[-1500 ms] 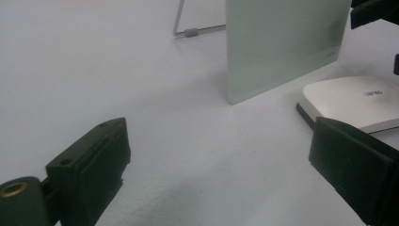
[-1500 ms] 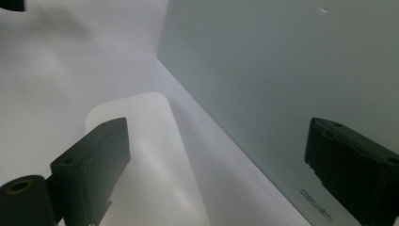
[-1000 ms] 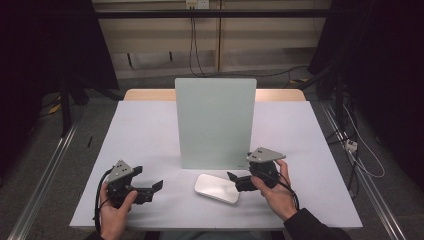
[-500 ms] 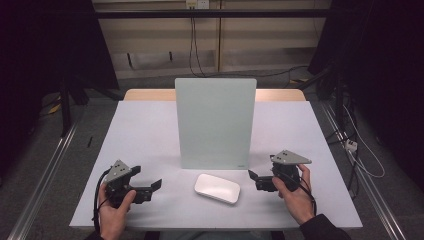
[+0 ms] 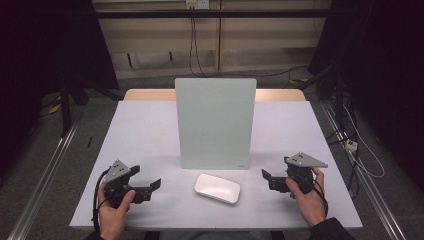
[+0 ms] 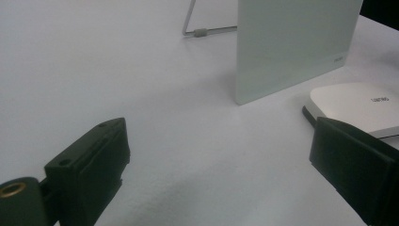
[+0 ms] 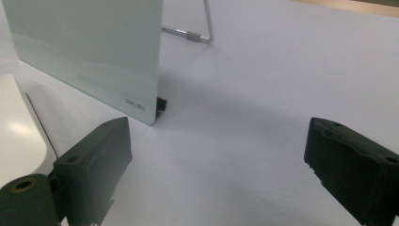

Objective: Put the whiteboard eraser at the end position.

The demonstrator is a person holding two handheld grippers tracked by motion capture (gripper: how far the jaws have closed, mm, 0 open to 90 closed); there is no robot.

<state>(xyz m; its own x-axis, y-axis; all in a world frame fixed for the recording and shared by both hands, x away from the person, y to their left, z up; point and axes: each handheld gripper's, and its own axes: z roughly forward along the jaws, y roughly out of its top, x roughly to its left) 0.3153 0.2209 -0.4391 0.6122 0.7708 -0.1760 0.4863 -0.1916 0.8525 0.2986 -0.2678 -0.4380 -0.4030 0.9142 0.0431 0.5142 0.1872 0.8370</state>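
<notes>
A pale green glass board [image 5: 215, 122] stands upright on a wire stand in the middle of the white table [image 5: 145, 130]. In front of it lies a flat white rounded pad [image 5: 217, 188]. My left gripper [image 5: 150, 191] rests on the table left of the pad, open, pointing toward it. To the right of the pad, and apart from it, my right gripper [image 5: 268, 181] is open with nothing in it. The left gripper view has the left gripper [image 6: 221, 136] with jaws wide apart, the board [image 6: 291, 42] and the pad [image 6: 362, 106] ahead. The right gripper [image 7: 216, 132] faces the board's corner [image 7: 89, 47], with the pad [image 7: 19, 127] at its left.
The board's wire stand [image 7: 197, 35] reaches back behind it over the table. A wooden strip [image 5: 280, 95] edges the table's far side. Cables [image 5: 350, 147] lie on the floor to the right, and metal rails [image 5: 40, 170] run along both sides.
My right gripper has drawn back to the right, away from the white pad it was beside. The left gripper and the pad have stayed put.
</notes>
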